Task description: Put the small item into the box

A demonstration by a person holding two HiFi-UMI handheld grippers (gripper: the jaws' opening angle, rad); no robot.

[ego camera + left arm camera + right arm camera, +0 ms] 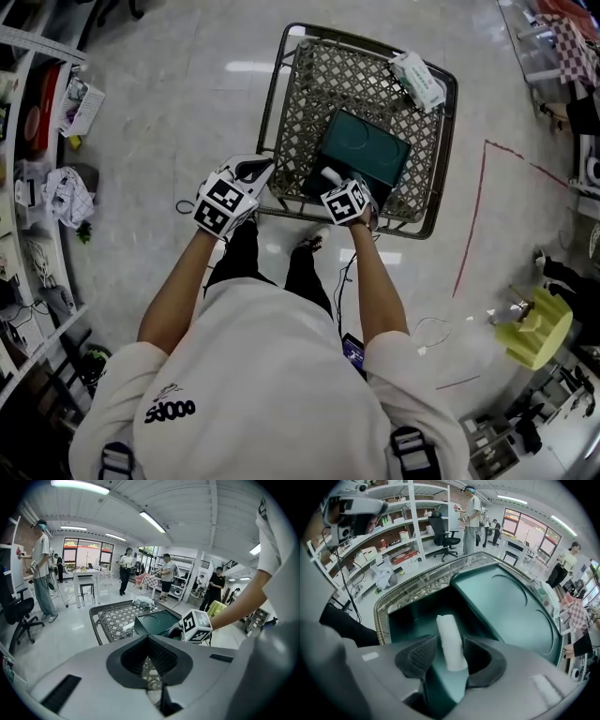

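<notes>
The right gripper [450,641] is hanging released over the open box [410,616], the white roll [448,627] standing loose between its parted jaws, lower end hidden, while the left gripper [149,638] is hovering clenched and empty by the basket [272,103].

A woven basket [349,77] sits on the pale floor [169,103] at 12 o'clock, with a white packet [418,81] in its 1 o'clock corner. A red line [471,217] crosses the floor at 3 o'clock, and a yellow object [536,330] stands at 4 o'clock. Cluttered shelves [28,112] line 9 o'clock. Farther off, 1 black office chair [443,537] stands by the shelves, and several people [124,569] stand near a white table [86,576].
</notes>
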